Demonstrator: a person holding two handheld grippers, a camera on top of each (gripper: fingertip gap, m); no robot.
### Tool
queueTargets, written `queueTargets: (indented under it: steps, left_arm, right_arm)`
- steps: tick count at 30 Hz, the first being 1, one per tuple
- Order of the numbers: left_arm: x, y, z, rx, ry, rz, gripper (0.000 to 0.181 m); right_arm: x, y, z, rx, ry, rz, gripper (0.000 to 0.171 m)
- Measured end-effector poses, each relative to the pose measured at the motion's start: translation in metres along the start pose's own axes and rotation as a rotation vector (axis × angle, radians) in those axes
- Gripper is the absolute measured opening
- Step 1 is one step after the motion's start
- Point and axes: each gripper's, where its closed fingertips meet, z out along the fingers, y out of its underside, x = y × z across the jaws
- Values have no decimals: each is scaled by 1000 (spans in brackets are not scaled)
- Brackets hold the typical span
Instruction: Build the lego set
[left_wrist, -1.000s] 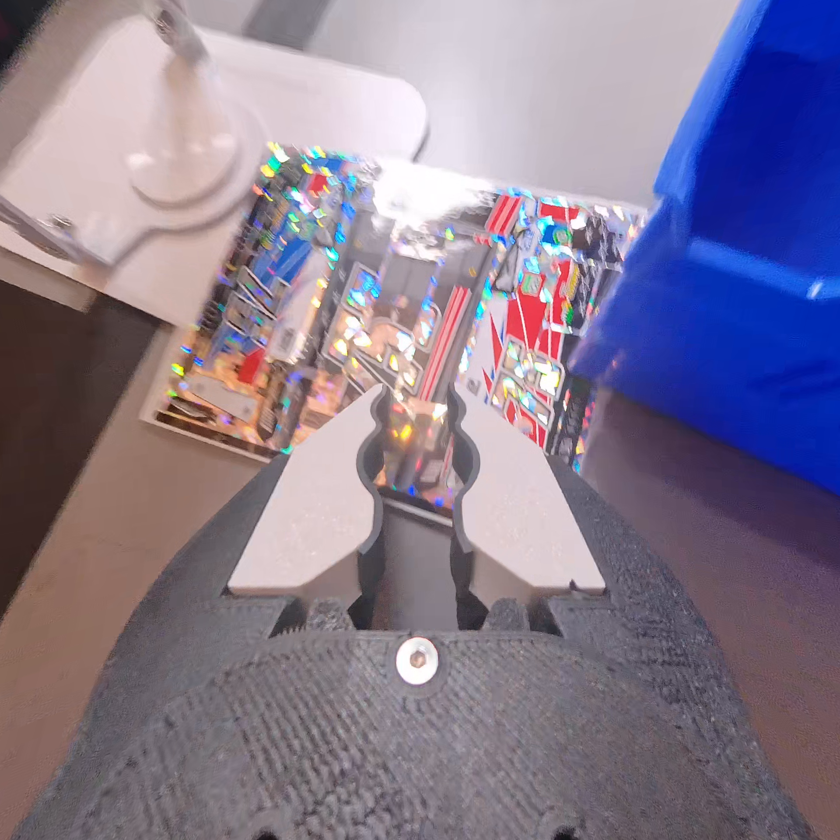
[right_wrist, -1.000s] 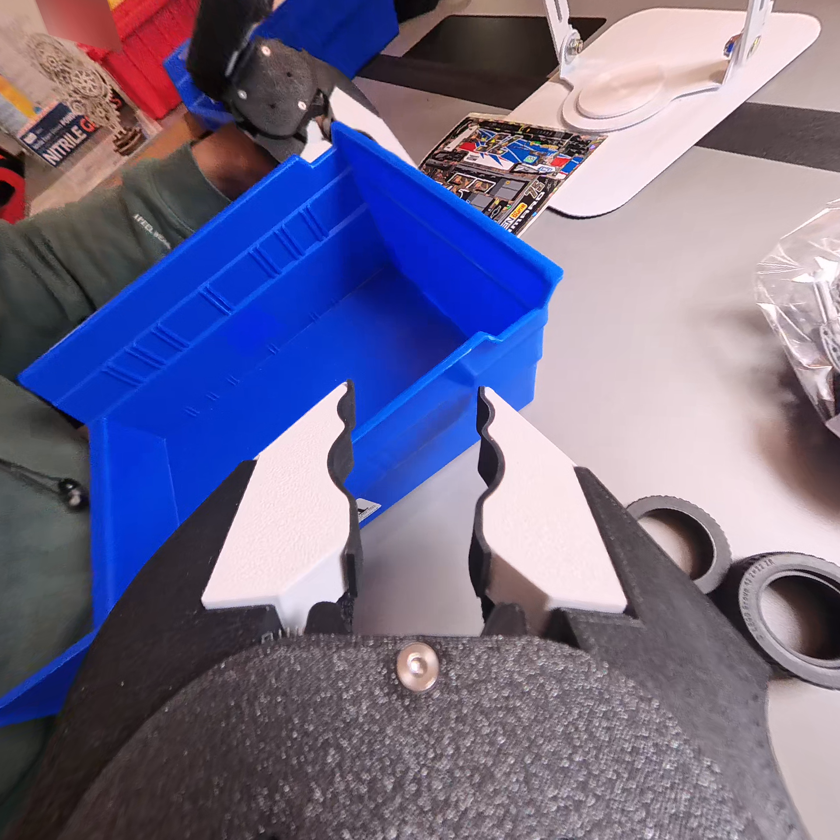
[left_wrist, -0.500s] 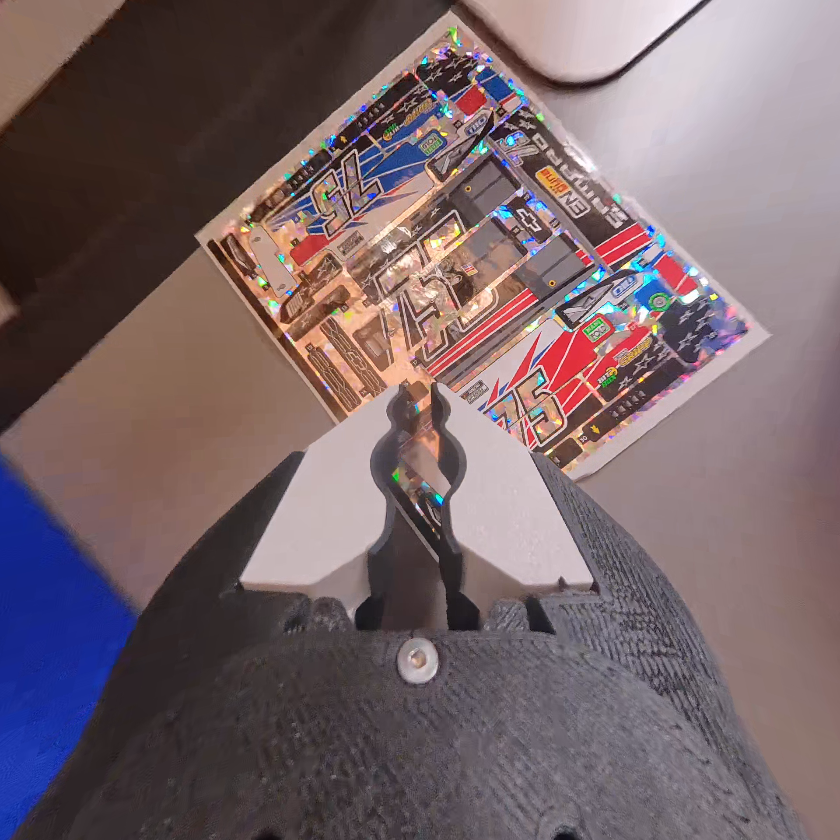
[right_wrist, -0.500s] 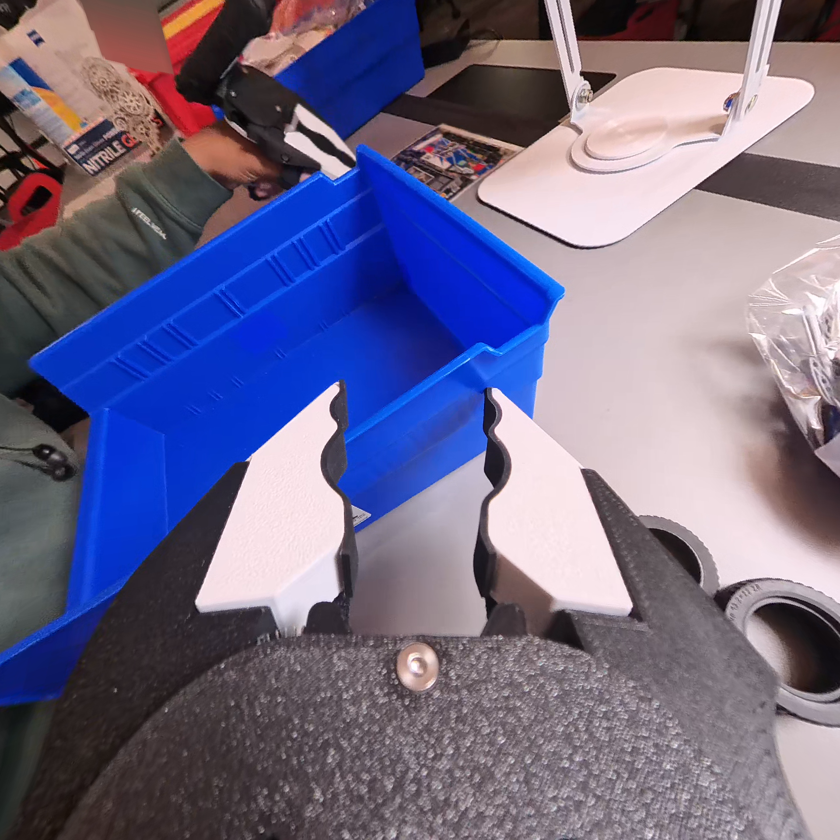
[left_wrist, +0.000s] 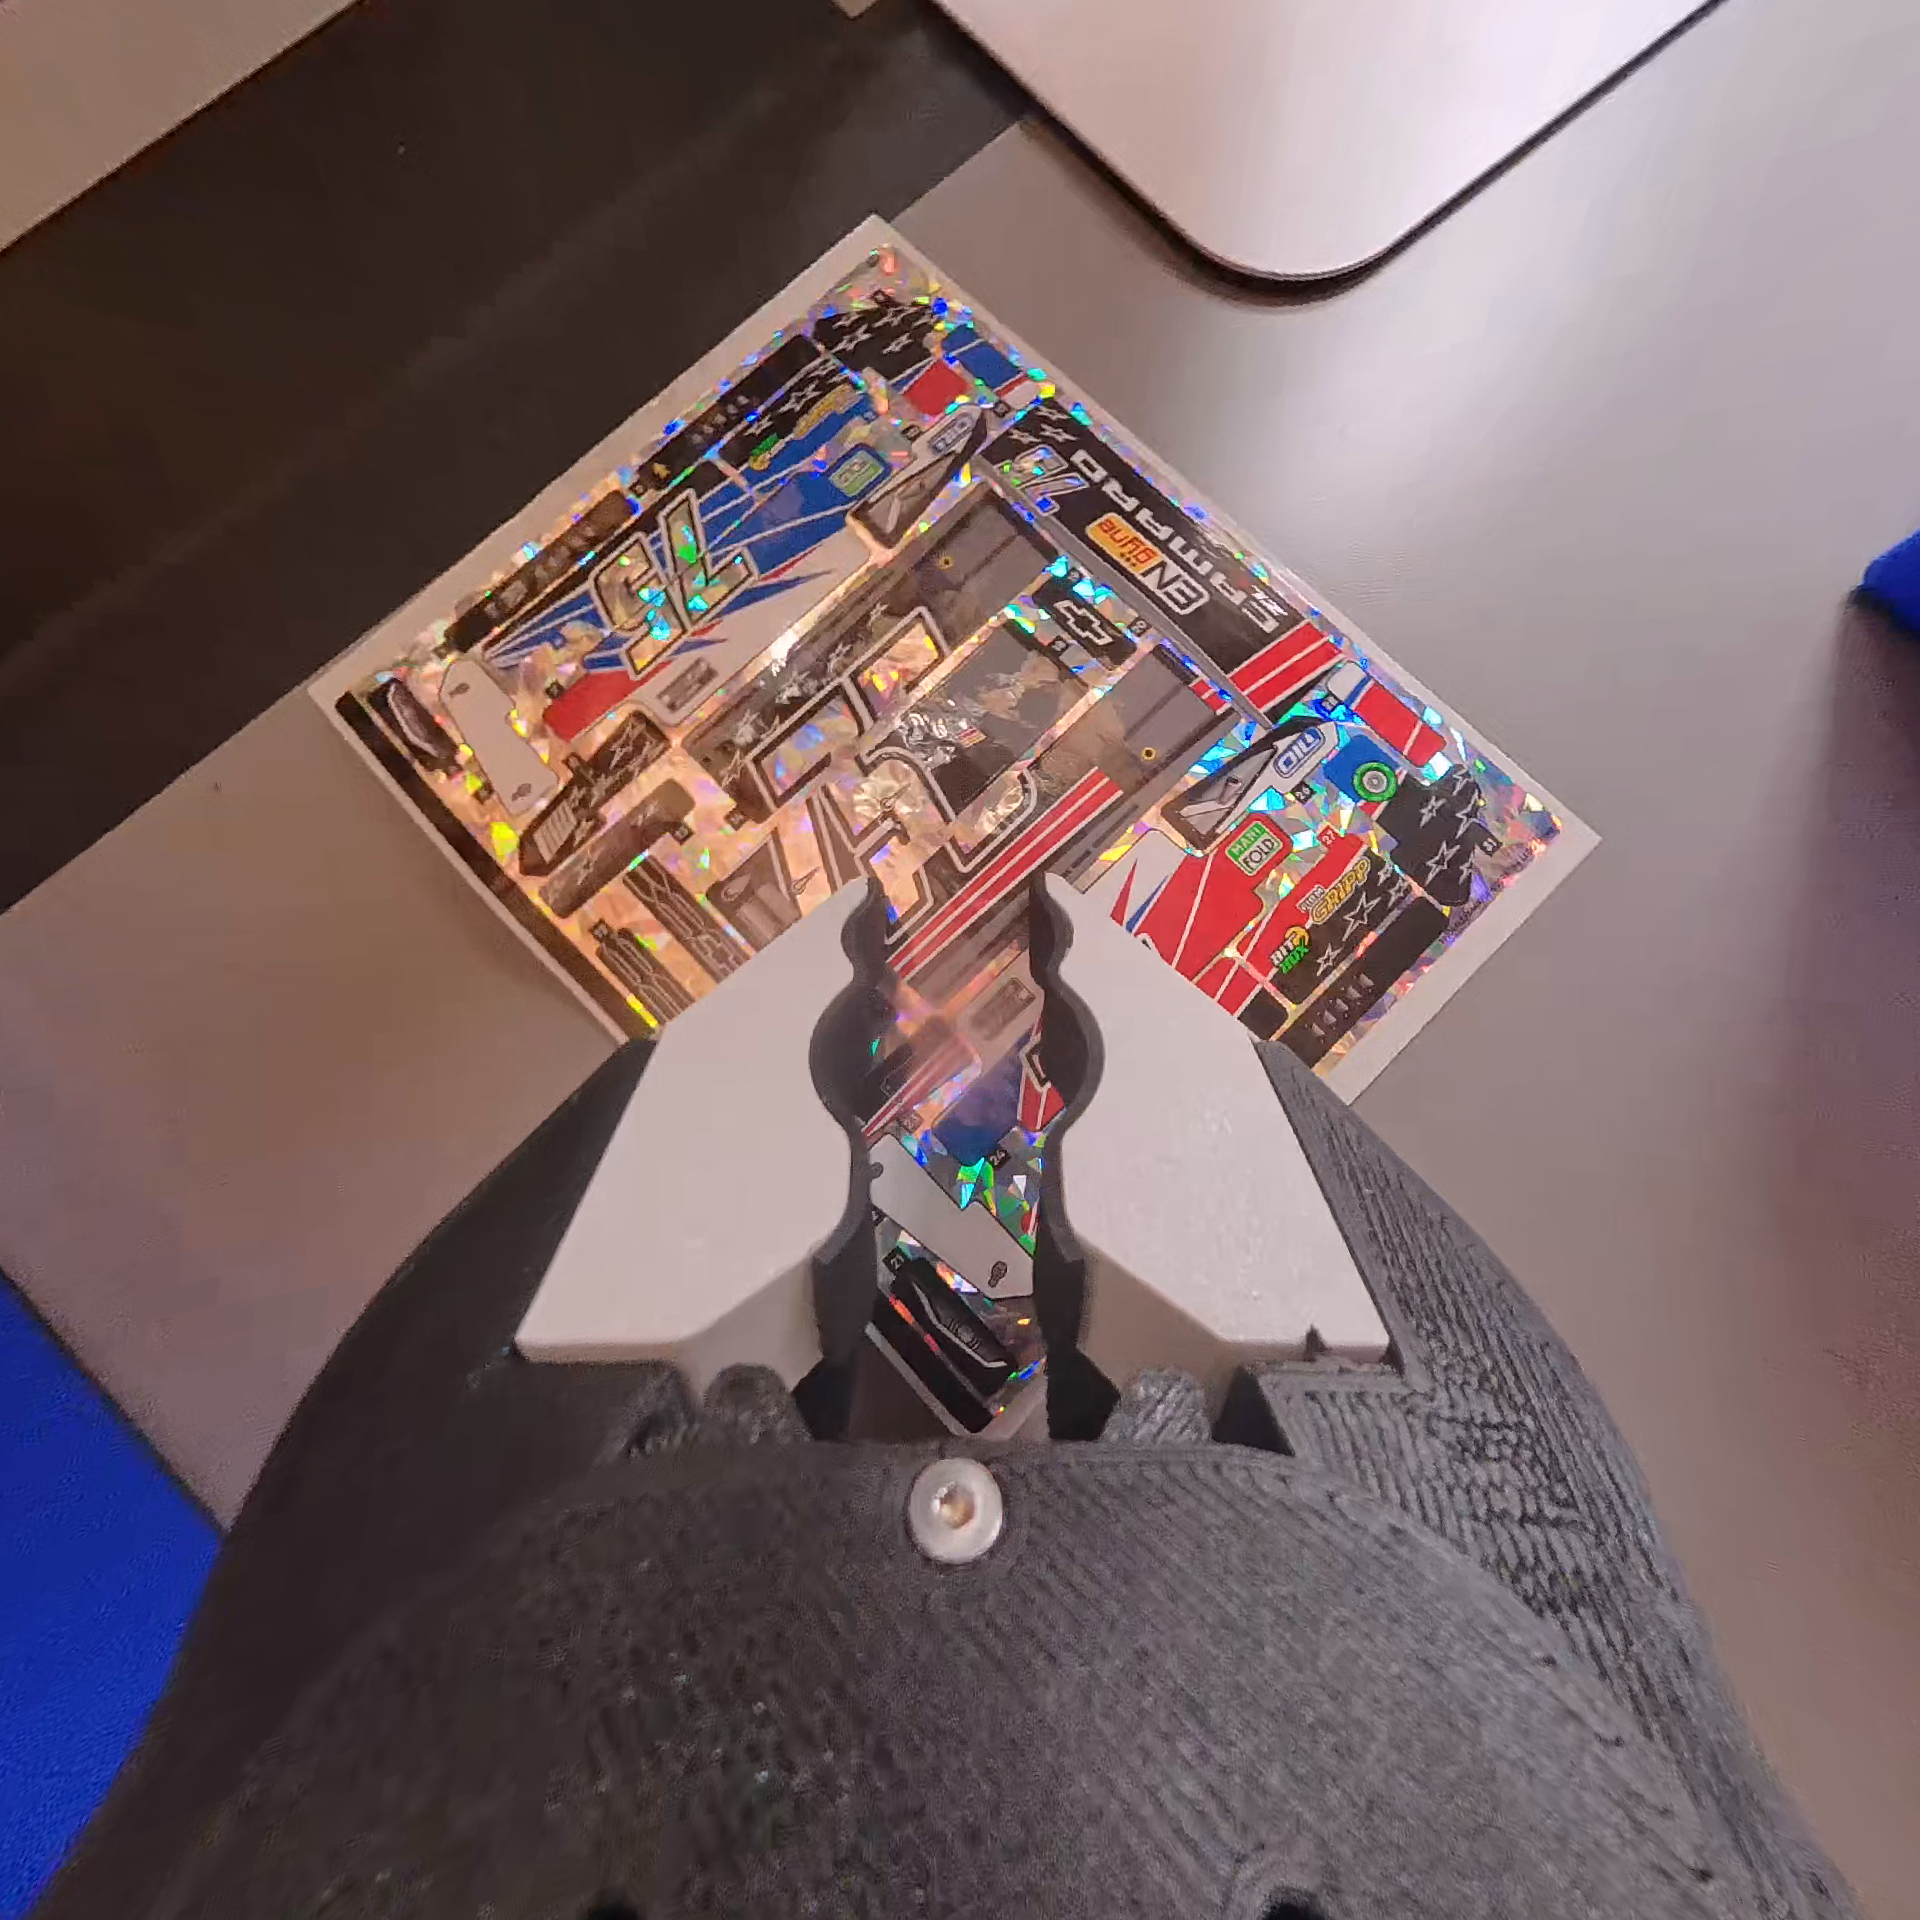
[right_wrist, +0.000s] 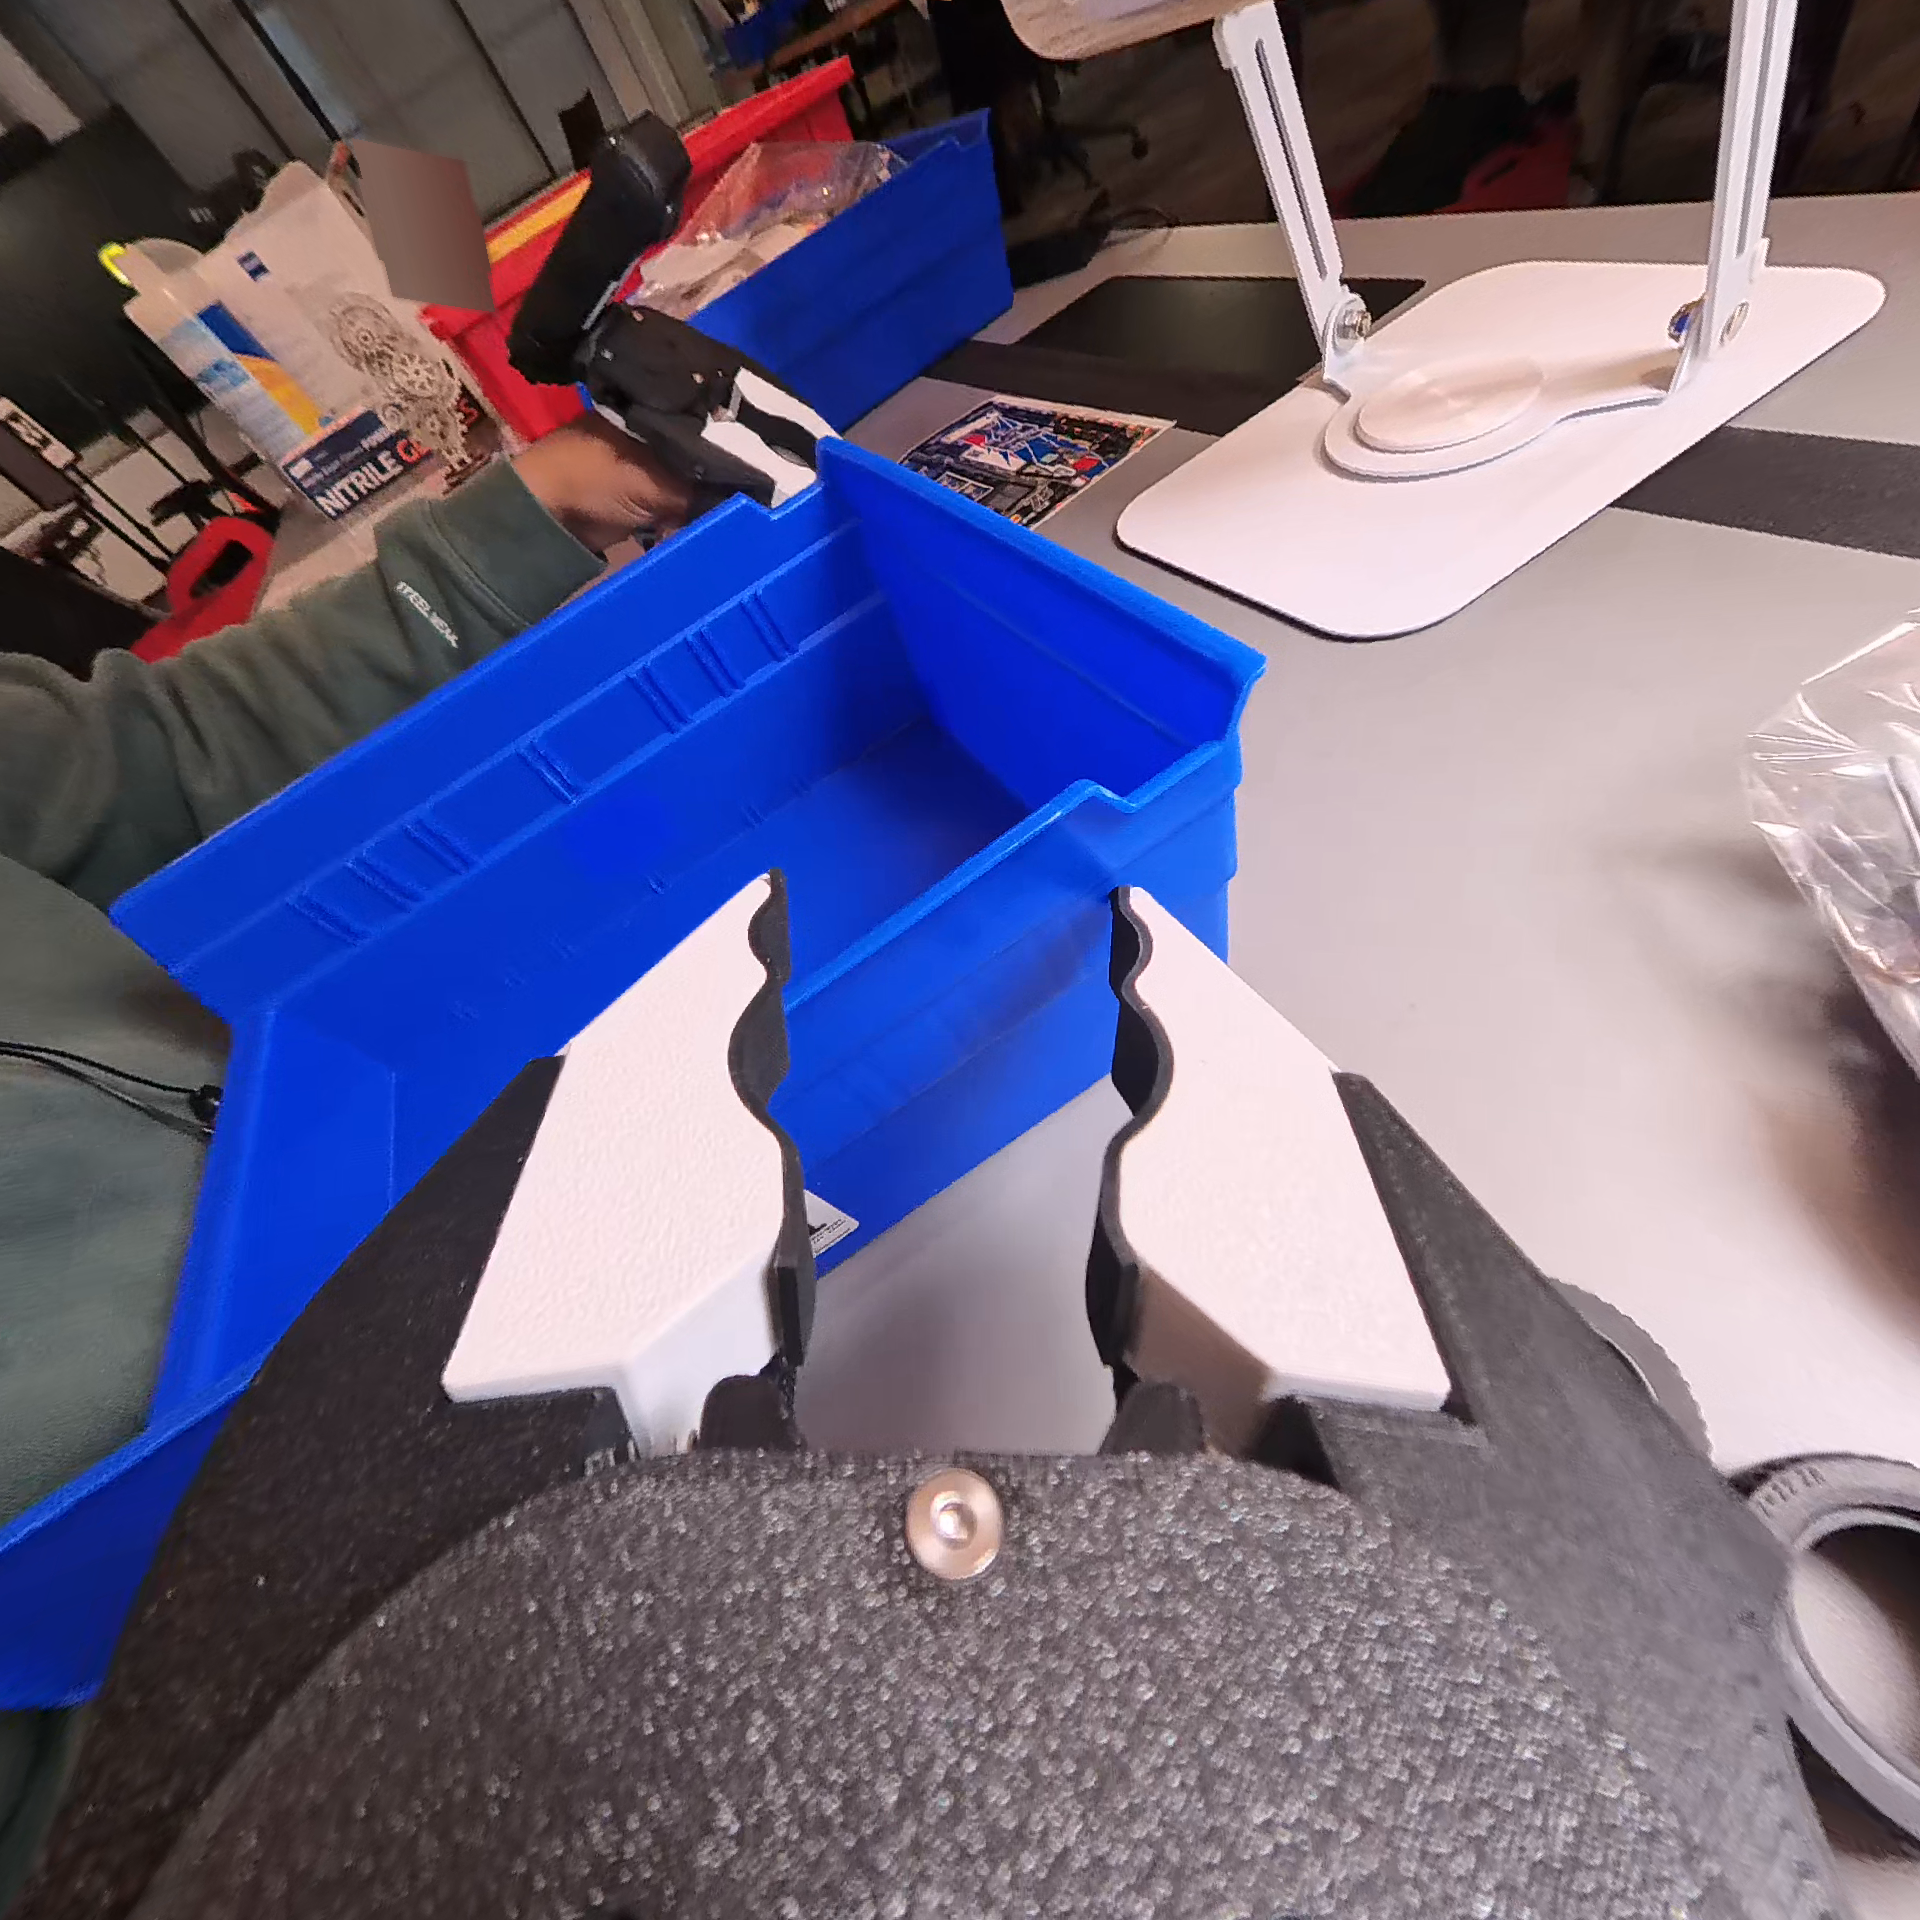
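Note:
A holographic sticker sheet (left_wrist: 935, 665) lies flat on the grey table. My left gripper (left_wrist: 956, 894) hovers over its near corner, jaws a little apart and empty. In the right wrist view the sheet (right_wrist: 1034, 452) lies behind an empty blue bin (right_wrist: 727, 831), and the left gripper (right_wrist: 800, 436) is by the bin's far corner. My right gripper (right_wrist: 945, 894) is open and empty above the bin's near rim. Black rubber tyres (right_wrist: 1849, 1600) lie at the lower right.
A white stand base (right_wrist: 1507, 436) sits right of the sheet and also shows in the left wrist view (left_wrist: 1299, 104). A clear bag of parts (right_wrist: 1849, 831) lies at the right. A second blue bin (right_wrist: 883, 260) and a red bin stand behind. A green sleeve (right_wrist: 260, 707) is at the left. My right fingertips sit around 40 centimeters from my left ones. The white stand base (right_wrist: 1507, 436) is about equally far from each gripper, around 30 centimeters.
My left gripper's jaws have opened wider than half a second ago, above the sheet. The sheet now lies farther left of the white base. My right gripper has tilted up slightly.

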Motion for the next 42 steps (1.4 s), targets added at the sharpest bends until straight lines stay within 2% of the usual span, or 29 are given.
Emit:
queueTargets:
  steps: [1, 5, 9, 12, 19, 22, 25, 28, 33, 39, 42]
  left_arm:
    - [-2, 1, -1, 5, 3, -15, 26]
    - [-19, 6, -5, 15, -54, -54, 19]
    - [-21, 8, -7, 20, -53, -98, 21]
    - [-10, -6, -13, 85, -27, -63, 25]
    - [-16, 5, -6, 20, -66, -90, 26]
    - [-24, 5, -5, 26, -108, -128, 17]
    - [-27, 1, -6, 54, -139, -139, 16]
    - [-19, -36, -25, 238, -106, -138, 25]
    - [-23, -130, -103, 659, -121, -136, 19]
    - [-41, -207, -160, 895, -212, -147, 1]
    - [-48, -237, -174, 991, -254, -167, 0]
  right_arm:
    - [0, 0, 1, 7, -4, 2, 60]
    - [-1, -2, 3, 40, -17, 17, 60]
    - [-1, -3, 2, 65, -16, 10, 60]
    - [-1, -3, 2, 80, -21, 17, 60]
    - [-1, -4, 2, 93, -24, 28, 61]
    - [-1, -4, 2, 97, -26, 33, 61]
    - [-1, -4, 2, 100, -25, 34, 61]
    - [-2, -4, 2, 97, -23, 29, 60]
    - [-1, -6, 2, 87, 0, -26, 60]
    - [-1, -19, -5, 164, 59, -112, 62]
    - [-1, -30, -13, 247, 64, -96, 62]
